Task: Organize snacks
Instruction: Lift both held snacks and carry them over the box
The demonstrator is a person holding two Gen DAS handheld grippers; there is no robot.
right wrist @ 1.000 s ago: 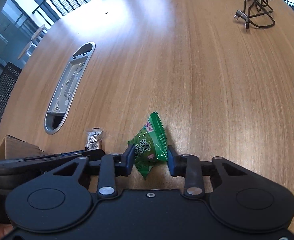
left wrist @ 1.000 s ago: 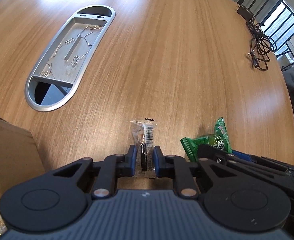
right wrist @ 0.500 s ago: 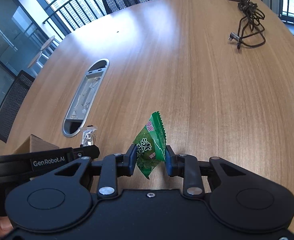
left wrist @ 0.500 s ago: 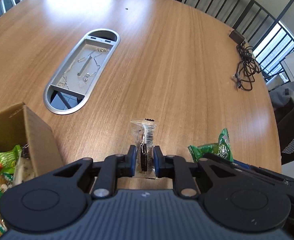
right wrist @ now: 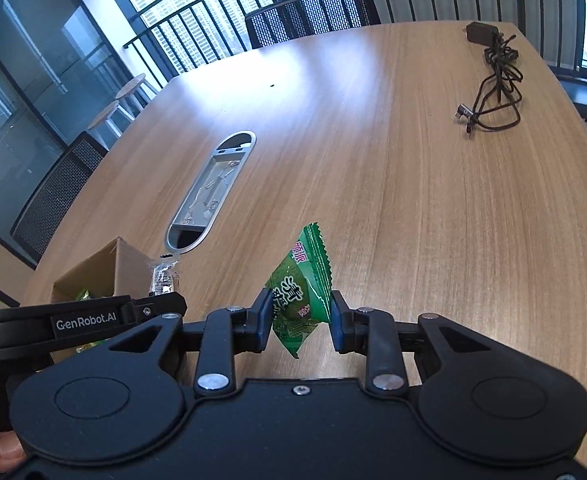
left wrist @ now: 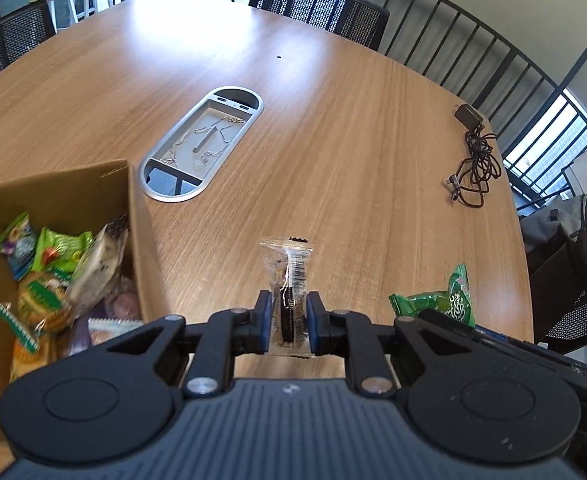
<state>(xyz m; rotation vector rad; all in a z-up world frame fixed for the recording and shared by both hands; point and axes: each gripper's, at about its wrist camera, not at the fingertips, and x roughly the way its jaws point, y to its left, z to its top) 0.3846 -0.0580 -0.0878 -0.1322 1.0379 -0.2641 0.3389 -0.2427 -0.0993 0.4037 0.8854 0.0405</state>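
Observation:
My left gripper (left wrist: 288, 322) is shut on a clear-wrapped dark cookie packet (left wrist: 288, 280) and holds it above the wooden table (left wrist: 333, 152). My right gripper (right wrist: 300, 316) is shut on a green snack packet (right wrist: 302, 285), also lifted off the table. That green packet shows at the right of the left wrist view (left wrist: 443, 300), and the cookie packet shows at the left of the right wrist view (right wrist: 164, 276). An open cardboard box (left wrist: 59, 188) with several snack packets inside stands to the left of the left gripper.
A grey oval cable tray (left wrist: 203, 150) is set into the table beyond the box. A black charger with coiled cable (left wrist: 473, 156) lies at the far right. Mesh chairs (left wrist: 321, 12) and a railing ring the table. A dark bag (left wrist: 569, 248) sits off the right edge.
Both grippers have risen and pulled back from the table with their packets still held. The cardboard box with snacks has come into view at the left.

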